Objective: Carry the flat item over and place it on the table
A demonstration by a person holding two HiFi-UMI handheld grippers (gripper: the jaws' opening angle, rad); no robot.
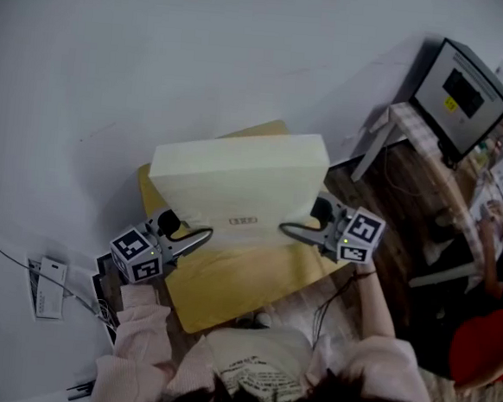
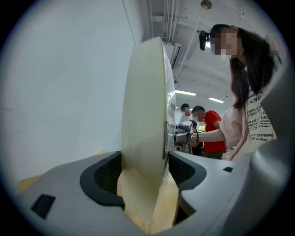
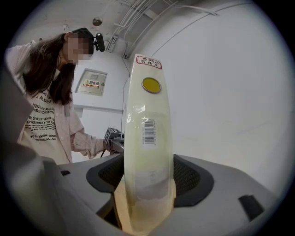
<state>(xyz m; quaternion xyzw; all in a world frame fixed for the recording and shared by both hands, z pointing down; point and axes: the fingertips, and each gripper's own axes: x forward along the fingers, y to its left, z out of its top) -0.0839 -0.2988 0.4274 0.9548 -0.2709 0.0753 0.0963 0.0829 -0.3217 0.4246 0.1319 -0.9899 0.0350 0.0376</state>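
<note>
The left gripper point(image 1: 201, 235) is clamped on one short end of the flat item point(image 1: 235, 186), a pale cream slab wrapped in clear film. In the left gripper view the slab's edge point(image 2: 147, 106) stands between the two dark pads, which press on its faces, so that gripper point(image 2: 145, 173) holds it. The right gripper point(image 1: 288, 231) grips the opposite end in the same way. The right gripper view shows this gripper point(image 3: 147, 179) with its pads closed against the slab point(image 3: 147, 138), whose end carries a barcode label point(image 3: 148, 132) and a round yellow sticker point(image 3: 151, 85).

Held between both tools, the slab lies over the small yellow table point(image 1: 226, 298), broad face toward the head camera. Whether its lower edge touches the tabletop cannot be told.

Each gripper's marker cube shows, the left point(image 1: 136, 256) and the right point(image 1: 361, 237). The person's pink sleeves reach in from the bottom edge.

Further off, at the upper right, a monitor point(image 1: 459, 91) stands on a stand, and a person in red point(image 1: 483, 344) is at the right edge.
</note>
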